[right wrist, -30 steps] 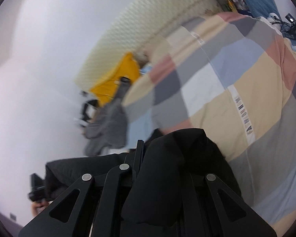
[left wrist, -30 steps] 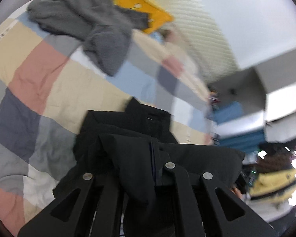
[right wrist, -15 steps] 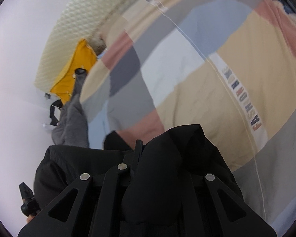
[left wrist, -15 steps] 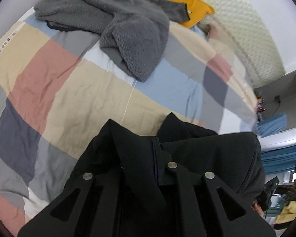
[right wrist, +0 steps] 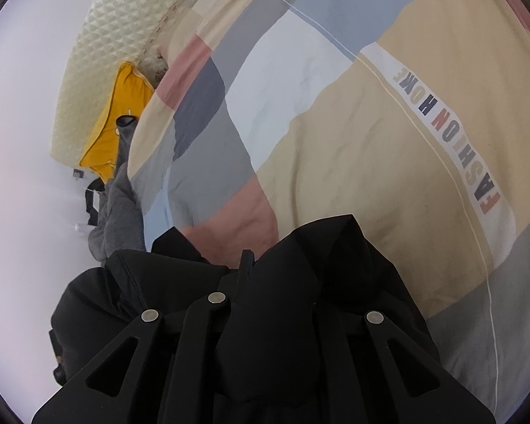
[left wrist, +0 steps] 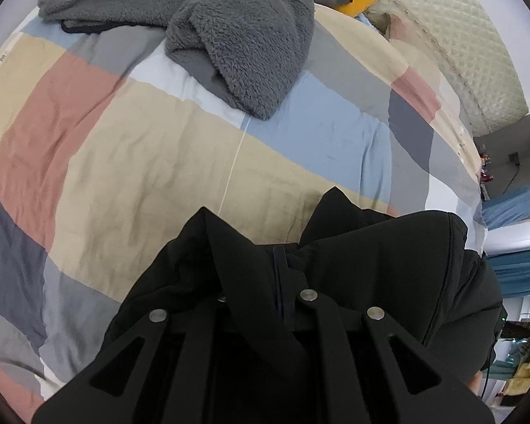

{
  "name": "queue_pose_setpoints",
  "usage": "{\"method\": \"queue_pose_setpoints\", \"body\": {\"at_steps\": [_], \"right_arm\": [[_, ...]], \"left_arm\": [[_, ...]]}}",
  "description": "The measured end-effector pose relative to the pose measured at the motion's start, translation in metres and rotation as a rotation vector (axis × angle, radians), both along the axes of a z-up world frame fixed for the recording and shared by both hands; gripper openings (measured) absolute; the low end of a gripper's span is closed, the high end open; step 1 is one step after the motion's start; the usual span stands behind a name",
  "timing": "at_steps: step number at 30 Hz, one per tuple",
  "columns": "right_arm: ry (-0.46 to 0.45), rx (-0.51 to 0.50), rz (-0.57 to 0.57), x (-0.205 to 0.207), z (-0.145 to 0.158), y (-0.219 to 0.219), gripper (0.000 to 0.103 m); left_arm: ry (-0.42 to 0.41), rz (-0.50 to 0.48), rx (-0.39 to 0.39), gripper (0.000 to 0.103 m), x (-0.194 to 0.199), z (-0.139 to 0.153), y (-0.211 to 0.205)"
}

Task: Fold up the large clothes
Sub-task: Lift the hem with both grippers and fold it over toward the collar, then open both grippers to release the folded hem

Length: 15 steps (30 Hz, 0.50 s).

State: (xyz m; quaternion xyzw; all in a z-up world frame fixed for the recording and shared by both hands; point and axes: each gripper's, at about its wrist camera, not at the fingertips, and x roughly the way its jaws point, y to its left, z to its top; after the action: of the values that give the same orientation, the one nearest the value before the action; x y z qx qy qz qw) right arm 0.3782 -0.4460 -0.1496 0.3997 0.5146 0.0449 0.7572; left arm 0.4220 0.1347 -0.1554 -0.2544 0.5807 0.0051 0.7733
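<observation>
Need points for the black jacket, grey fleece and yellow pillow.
black jacket (left wrist: 388, 258): left wrist view, on its smooth right-hand panel.
grey fleece (left wrist: 243, 46): left wrist view, on the middle of its fuzzy folded bulk.
yellow pillow (right wrist: 123, 113): right wrist view, on its face beside the headboard.

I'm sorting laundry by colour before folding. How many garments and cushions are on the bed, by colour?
Black jacket, held in both the left gripper and the right gripper: 1
Grey fleece garment: 1
Yellow cushion: 1
Total: 3, all over the patchwork bedcover.
</observation>
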Motion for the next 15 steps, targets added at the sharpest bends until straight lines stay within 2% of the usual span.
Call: {"method": "queue_pose_setpoints", "body": {"at_steps": [6, 9, 11, 12, 13, 14, 15], "right_arm": [[0.016, 0.024, 0.036, -0.015, 0.014, 0.000, 0.016], [0.022, 0.028, 0.035, -0.027, 0.027, -0.004, 0.033], [0.011, 0.011, 0.032, -0.035, 0.042, -0.006, 0.067], [-0.002, 0.001, 0.025, -0.040, 0.051, -0.009, 0.075], [-0.019, -0.019, 0.019, -0.046, 0.063, -0.013, 0.080], [-0.035, -0.045, 0.021, -0.050, 0.076, -0.015, 0.080], [-0.047, -0.072, 0.028, -0.054, 0.086, -0.016, 0.080]], "left_arm": [[0.067, -0.017, -0.057, 0.011, -0.020, 0.009, 0.006], [0.074, -0.022, -0.076, 0.017, -0.034, 0.019, 0.009], [0.078, -0.020, -0.084, 0.034, -0.045, 0.028, 0.013], [0.072, -0.020, -0.090, 0.045, -0.051, 0.033, 0.015], [0.060, -0.020, -0.092, 0.053, -0.058, 0.040, 0.019], [0.043, -0.022, -0.091, 0.071, -0.063, 0.046, 0.020], [0.024, -0.022, -0.077, 0.078, -0.068, 0.053, 0.021]]}}
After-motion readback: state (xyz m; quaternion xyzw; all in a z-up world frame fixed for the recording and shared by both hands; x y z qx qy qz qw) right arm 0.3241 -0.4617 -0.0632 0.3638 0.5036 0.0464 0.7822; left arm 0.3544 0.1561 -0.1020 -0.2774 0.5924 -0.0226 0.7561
